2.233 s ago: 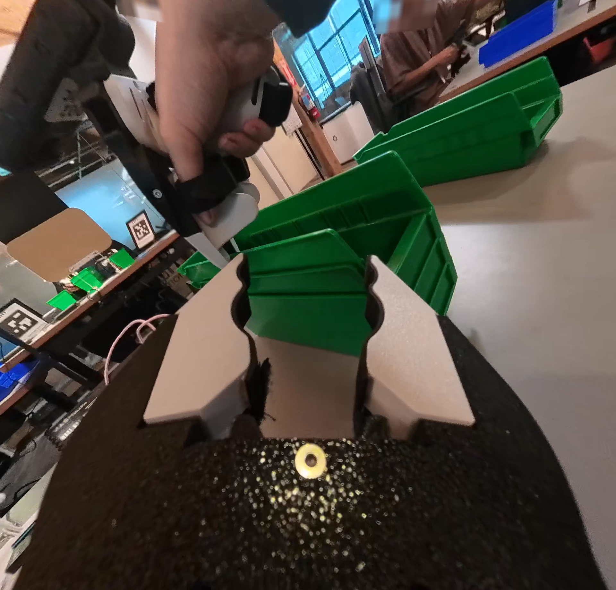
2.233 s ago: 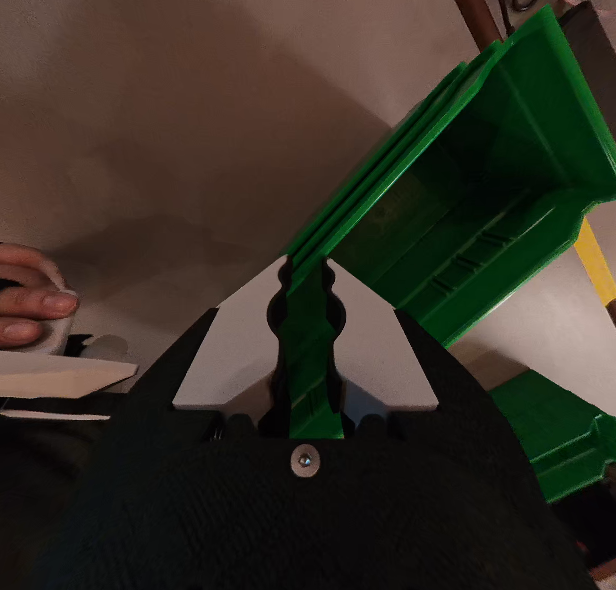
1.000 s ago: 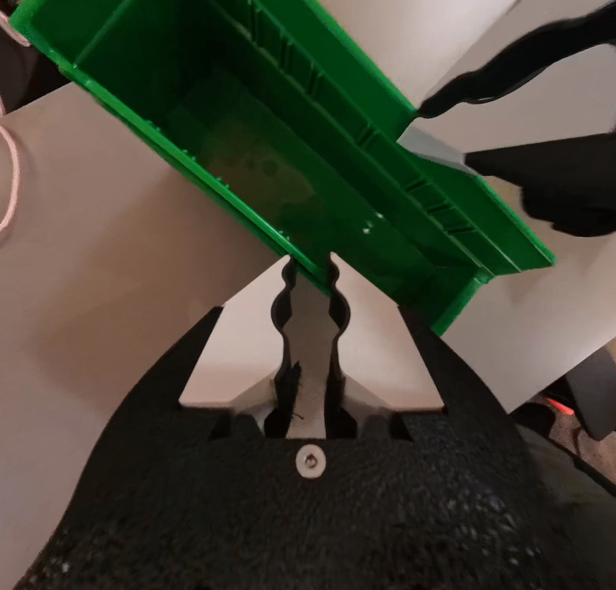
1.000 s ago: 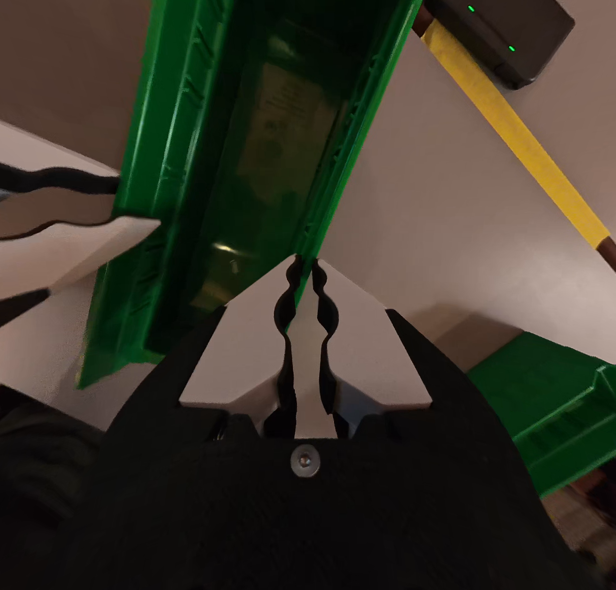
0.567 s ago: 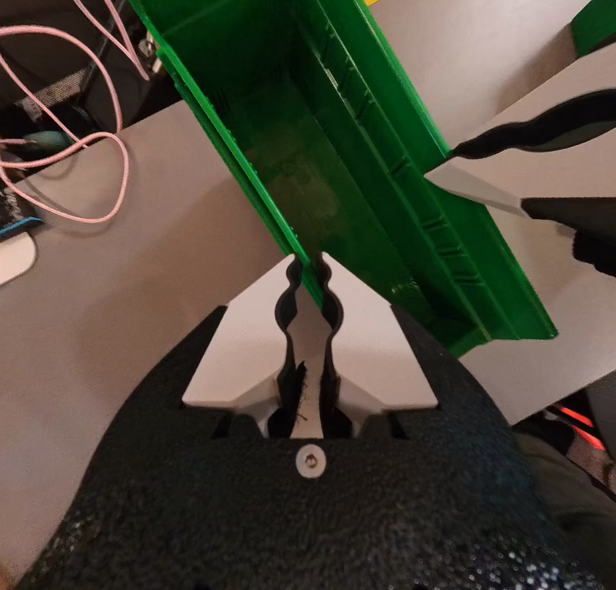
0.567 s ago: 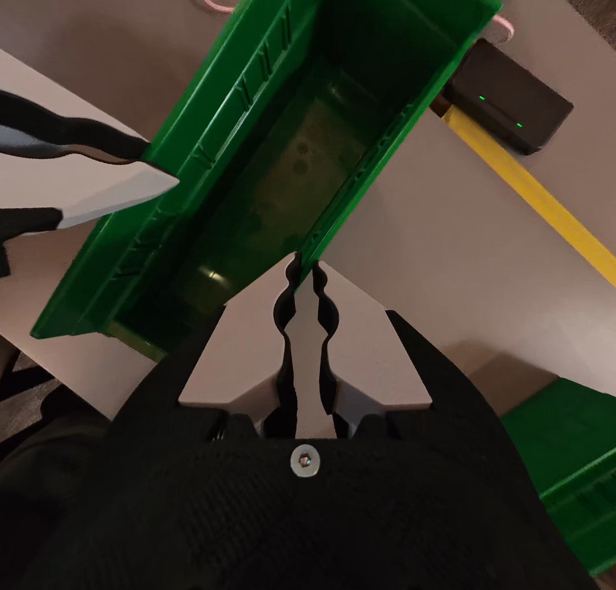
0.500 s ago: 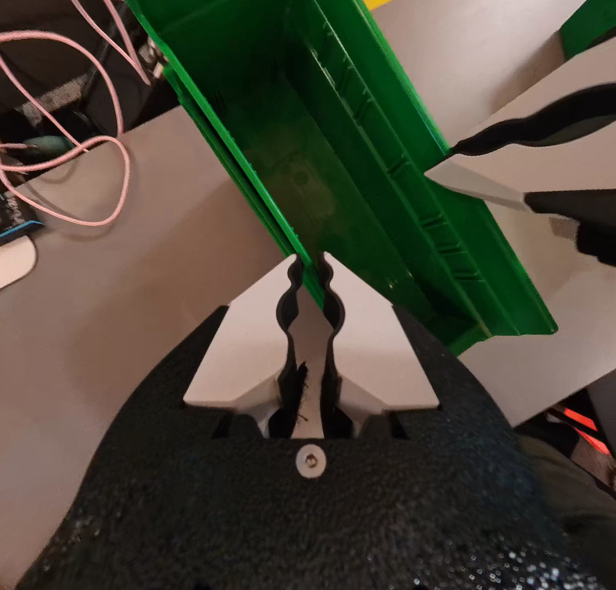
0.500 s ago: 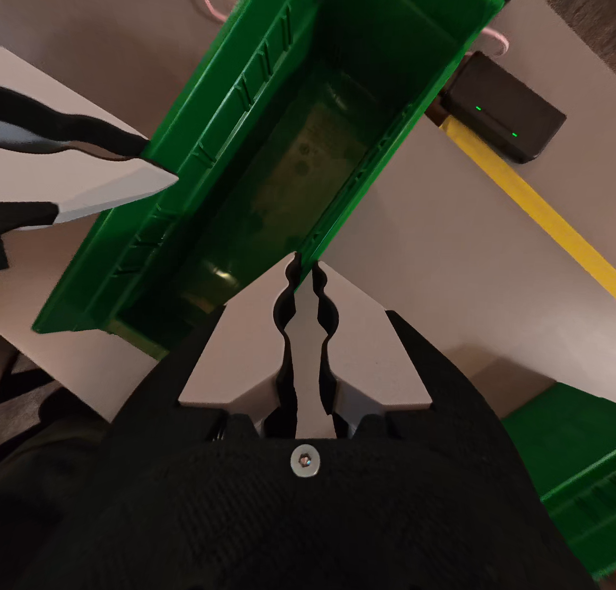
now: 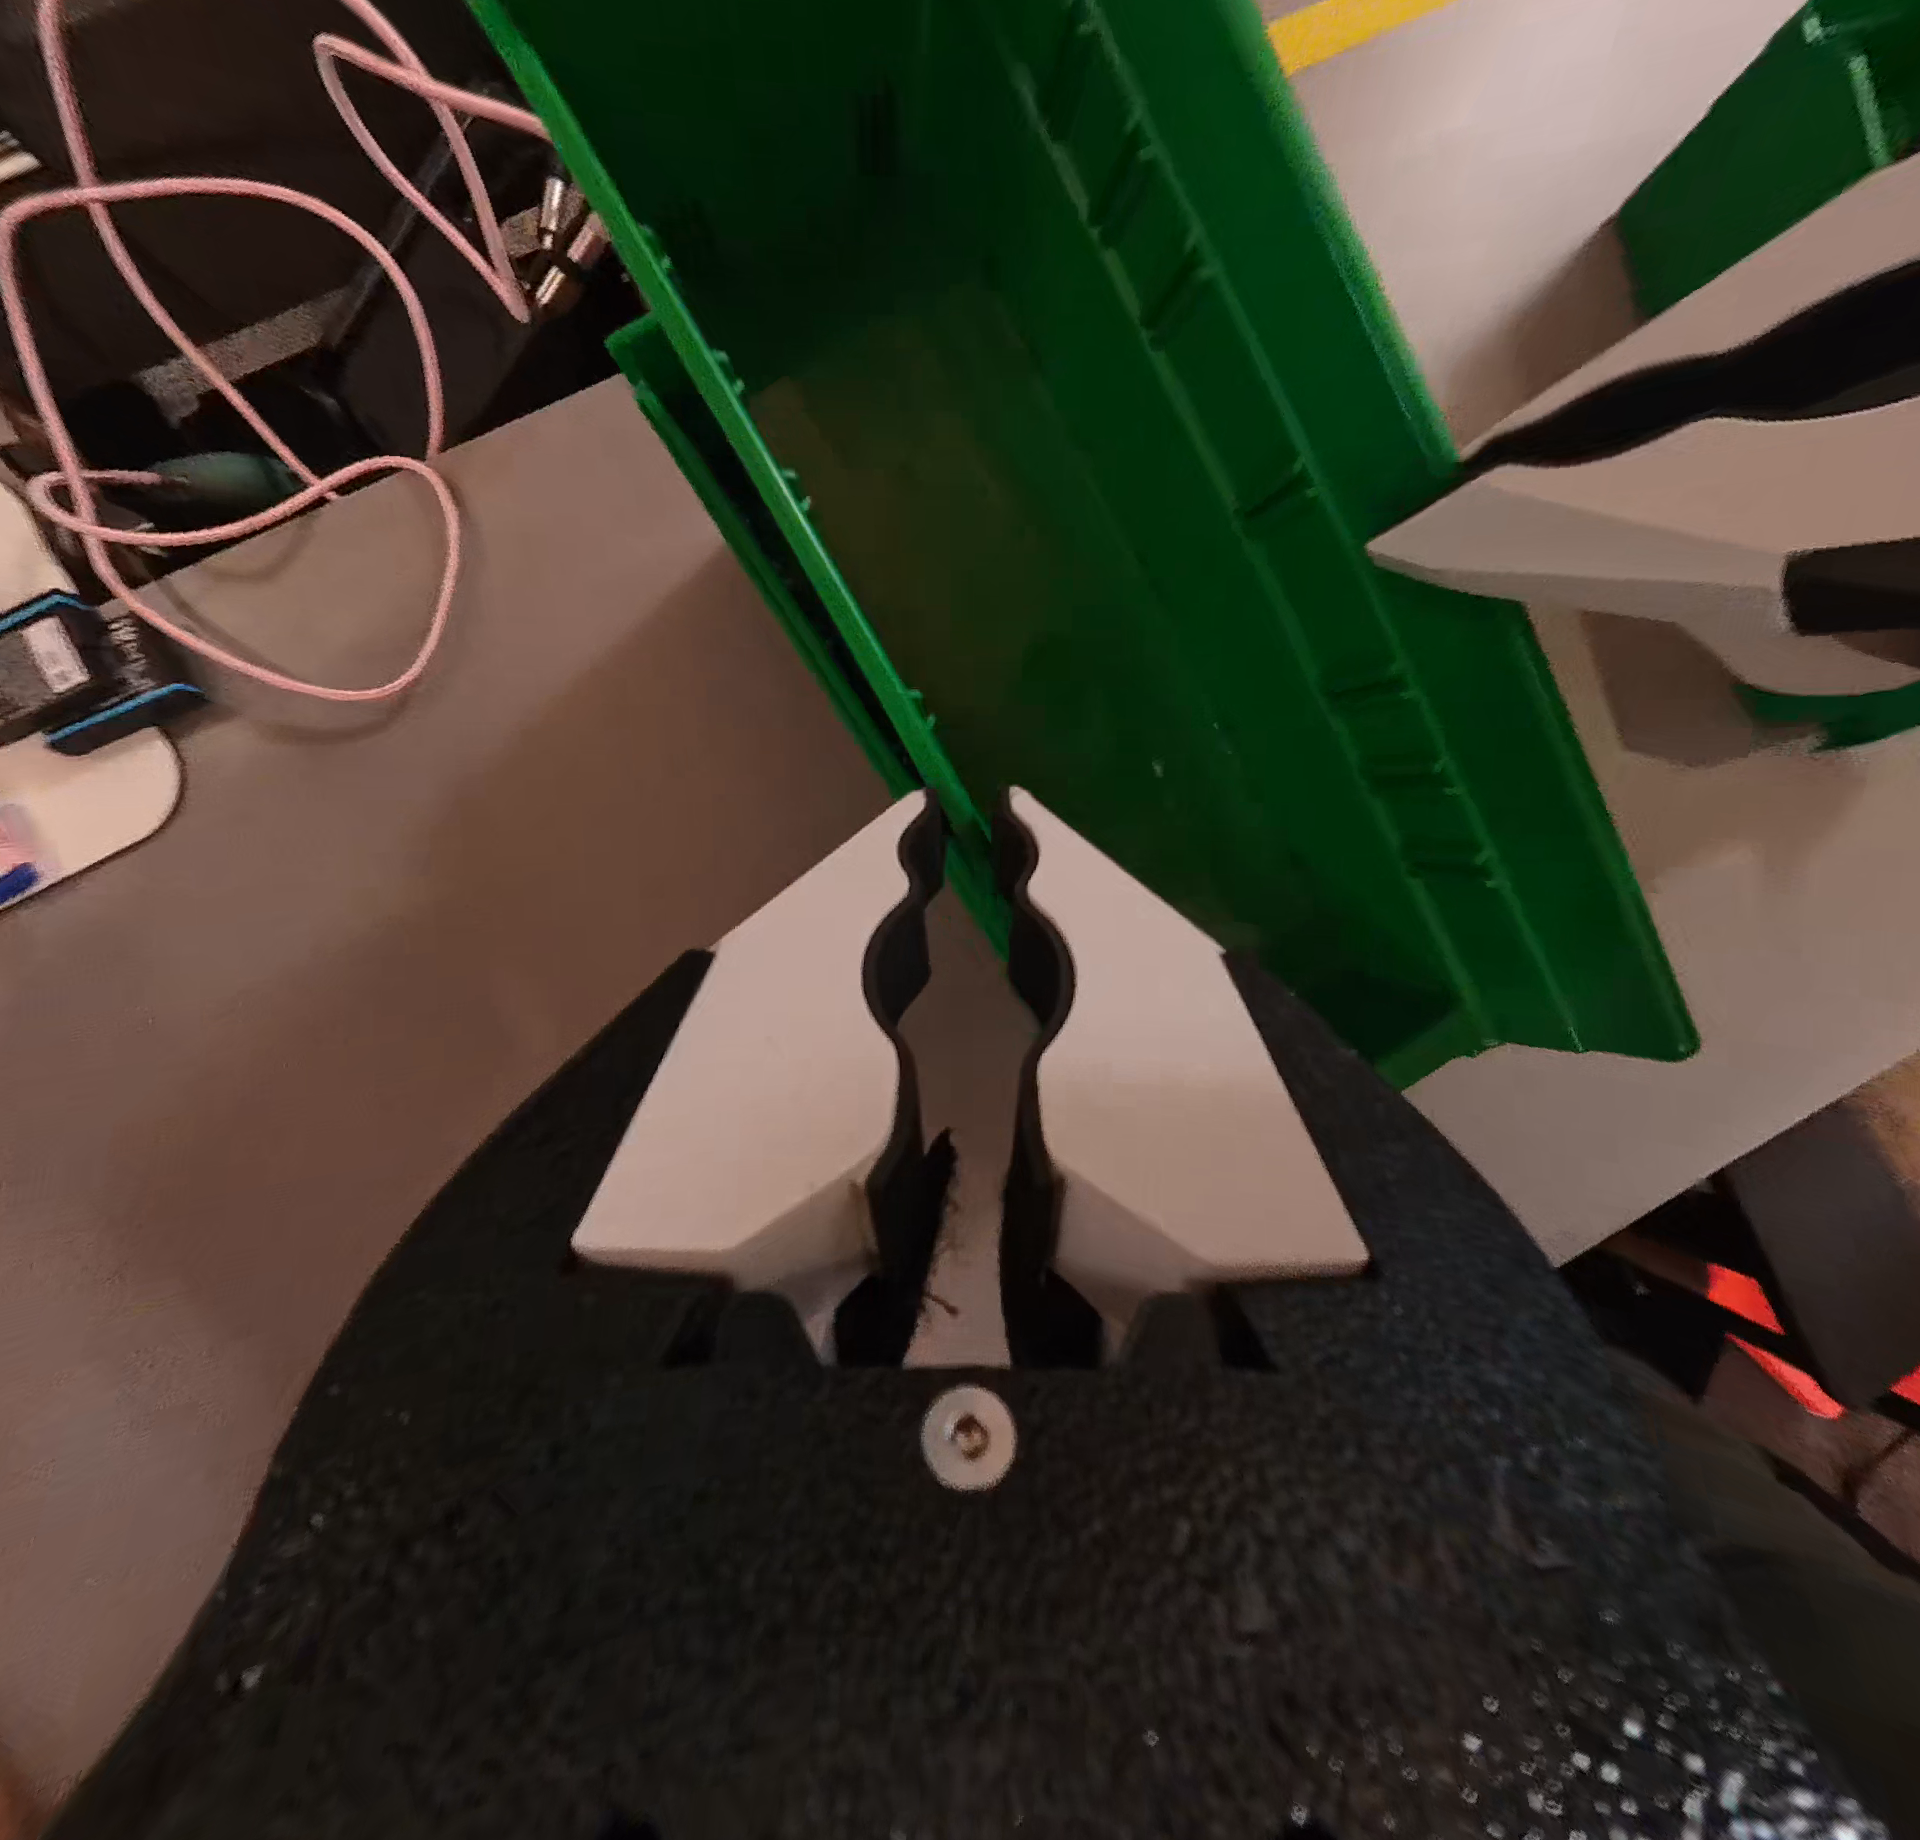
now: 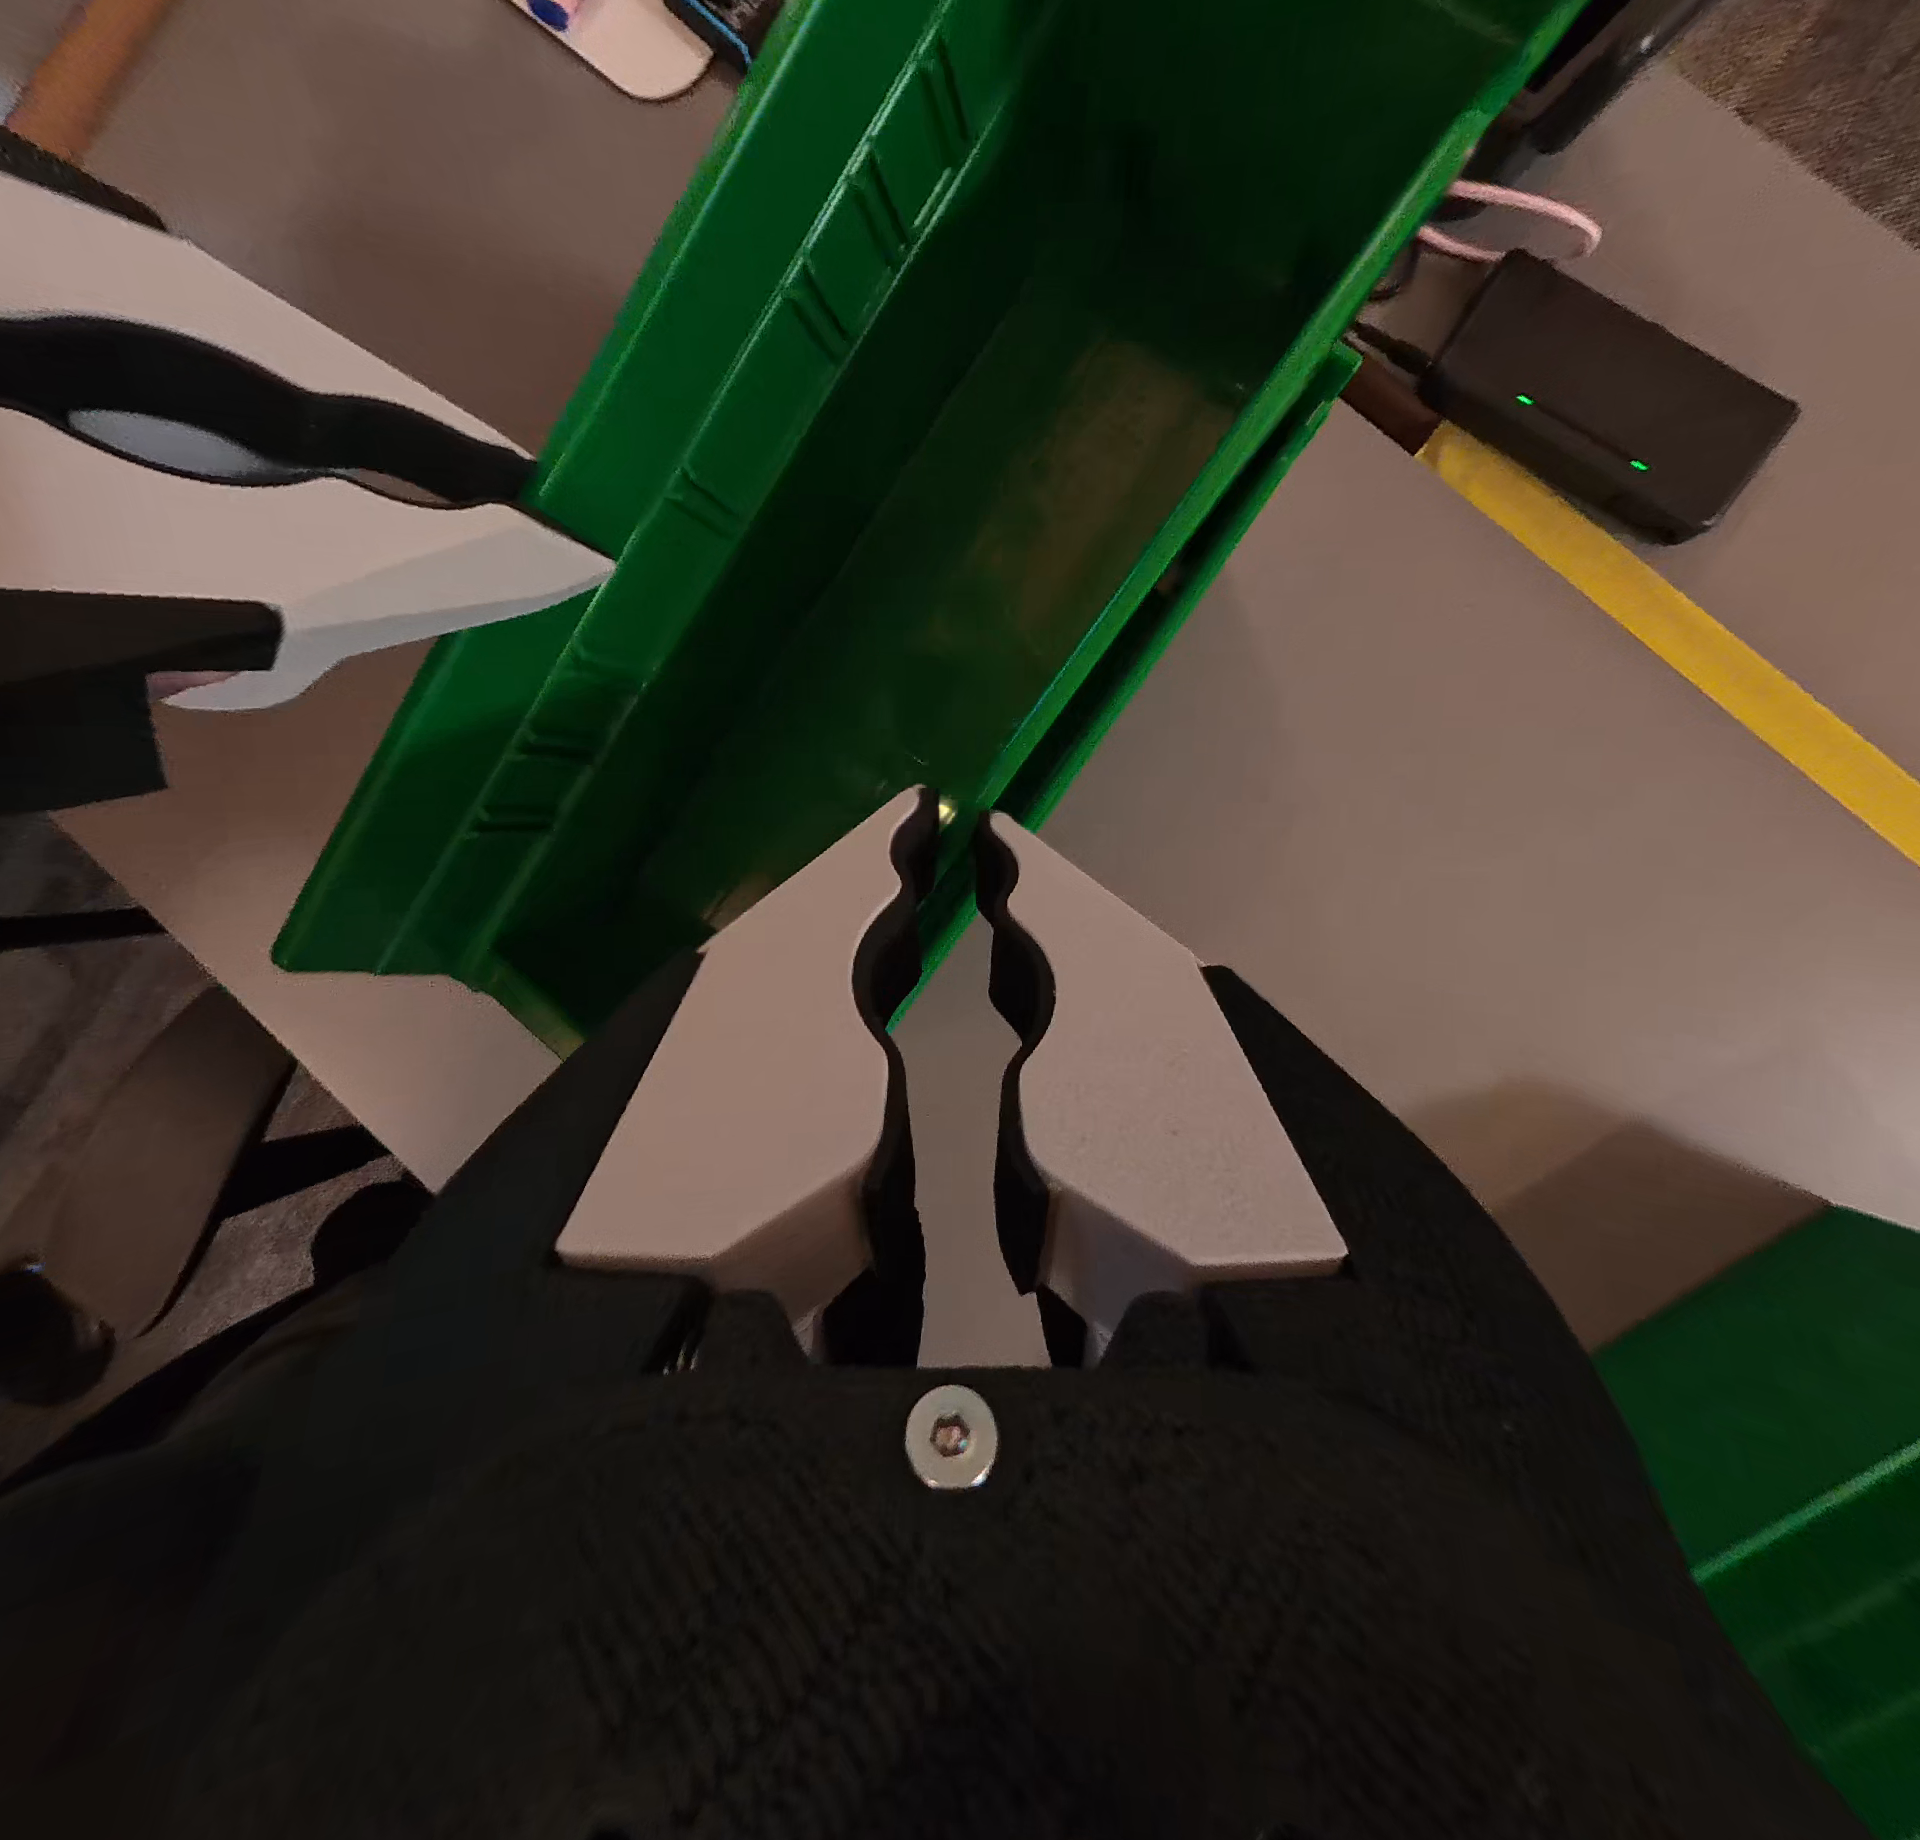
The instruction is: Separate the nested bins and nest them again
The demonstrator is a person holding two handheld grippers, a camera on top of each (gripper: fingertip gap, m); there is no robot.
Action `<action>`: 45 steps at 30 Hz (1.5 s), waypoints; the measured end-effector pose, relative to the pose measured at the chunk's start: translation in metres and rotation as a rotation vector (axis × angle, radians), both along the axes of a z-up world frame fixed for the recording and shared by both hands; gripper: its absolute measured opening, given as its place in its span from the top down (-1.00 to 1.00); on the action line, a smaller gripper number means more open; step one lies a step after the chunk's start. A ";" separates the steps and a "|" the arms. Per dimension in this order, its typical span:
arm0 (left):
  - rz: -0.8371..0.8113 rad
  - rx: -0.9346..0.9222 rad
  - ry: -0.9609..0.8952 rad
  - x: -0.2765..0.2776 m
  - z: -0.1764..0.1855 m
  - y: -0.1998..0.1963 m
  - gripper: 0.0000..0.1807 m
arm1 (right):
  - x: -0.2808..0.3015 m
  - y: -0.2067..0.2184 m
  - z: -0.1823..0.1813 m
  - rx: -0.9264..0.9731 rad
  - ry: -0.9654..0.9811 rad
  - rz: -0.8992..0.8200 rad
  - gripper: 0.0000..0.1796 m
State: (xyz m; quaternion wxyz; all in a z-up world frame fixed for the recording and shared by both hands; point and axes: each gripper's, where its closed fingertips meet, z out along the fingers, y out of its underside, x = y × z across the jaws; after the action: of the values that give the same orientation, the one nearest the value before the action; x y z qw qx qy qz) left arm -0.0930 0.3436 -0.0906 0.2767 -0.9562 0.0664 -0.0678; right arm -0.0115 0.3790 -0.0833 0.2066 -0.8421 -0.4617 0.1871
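A: Green inner bin [image 9: 1091, 585] sits over the table [image 9: 364, 907], both grippers pinching opposite walls: left gripper [image 9: 968, 814], right gripper [image 10: 951, 803].
B: The outer bin [image 9: 748, 543] clings; thin rims might slip.

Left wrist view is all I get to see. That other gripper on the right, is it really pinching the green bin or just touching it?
Observer: Pinching. Its own camera shows the right gripper shut on the green bin, with its fingertips clamped on the rim of one long wall.
Operator: Is there stuff near the bin that I can't see?
Observer: Yes. A black box with two small green lights sits on the table, beside the bin's far end.
Operator: Is another bin peeking out on that side too?
Observer: Yes. A second green rim shows just outside the pinched wall, so the bins look nested there.
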 end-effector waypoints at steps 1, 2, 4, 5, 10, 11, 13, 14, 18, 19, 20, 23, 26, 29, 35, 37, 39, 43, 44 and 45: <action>0.001 -0.004 0.019 0.000 0.002 0.000 0.92 | 0.000 -0.002 0.001 0.001 -0.005 0.005 0.94; -0.002 -0.003 0.026 0.002 0.006 0.000 0.93 | 0.001 -0.003 0.003 0.011 -0.016 0.011 0.94; -0.017 -0.004 0.026 0.007 0.011 -0.001 0.92 | 0.004 -0.003 0.006 0.022 -0.020 0.011 0.94; -0.021 0.000 0.024 0.008 0.014 -0.002 0.92 | 0.005 -0.002 0.008 0.020 -0.007 0.009 0.94; -0.021 0.001 -0.012 0.010 0.016 -0.004 0.93 | 0.008 -0.007 0.010 -0.014 0.043 0.018 0.93; -0.027 0.002 -0.030 0.013 0.016 -0.004 0.93 | 0.011 -0.007 0.010 -0.008 0.033 0.024 0.94; -0.046 0.015 -0.064 0.022 0.020 -0.003 0.92 | 0.020 -0.004 0.017 0.014 0.013 0.030 0.93; -0.060 0.027 -0.081 0.030 0.024 -0.002 0.92 | 0.027 -0.002 0.023 0.031 0.003 0.028 0.94; -0.134 0.091 -0.124 0.073 0.041 0.017 0.91 | 0.072 0.012 0.046 0.086 -0.042 -0.017 0.94; -0.153 0.104 -0.124 0.087 0.044 0.023 0.91 | 0.086 0.018 0.049 0.097 -0.053 -0.040 0.94; -0.171 0.111 -0.121 0.101 0.045 0.030 0.91 | 0.101 0.023 0.049 0.106 -0.067 -0.066 0.94; -0.223 0.096 -0.086 0.144 0.032 0.048 0.90 | 0.145 0.040 0.032 0.102 -0.123 -0.139 0.94; -0.276 0.043 -0.029 0.185 0.000 0.059 0.89 | 0.186 0.053 -0.006 0.066 -0.188 -0.194 0.94; -0.312 -0.028 0.022 0.214 -0.045 0.068 0.89 | 0.215 0.061 -0.052 -0.004 -0.214 -0.233 0.94; -0.328 -0.143 -0.018 0.239 -0.125 0.076 0.89 | 0.243 0.063 -0.128 -0.080 -0.259 -0.240 0.94; -0.338 -0.119 -0.060 0.249 -0.133 0.078 0.89 | 0.251 0.067 -0.140 -0.048 -0.300 -0.245 0.93; -0.341 -0.098 -0.020 0.248 -0.134 0.081 0.89 | 0.252 0.070 -0.140 -0.023 -0.297 -0.243 0.92; -0.354 -0.056 0.040 0.247 -0.133 0.081 0.54 | 0.255 0.071 -0.138 0.034 -0.323 -0.232 0.62; -0.350 -0.032 0.058 0.245 -0.131 0.082 0.46 | 0.257 0.075 -0.132 0.083 -0.325 -0.240 0.53; -0.353 0.014 0.057 0.244 -0.125 0.082 0.37 | 0.258 0.079 -0.121 0.145 -0.307 -0.247 0.46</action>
State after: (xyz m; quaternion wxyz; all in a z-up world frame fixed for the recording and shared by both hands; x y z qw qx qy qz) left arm 0.1508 0.4252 -0.2153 0.2650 -0.9294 0.2414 -0.0878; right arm 0.2467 0.4579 -0.2045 0.2153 -0.8939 -0.3932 -0.0037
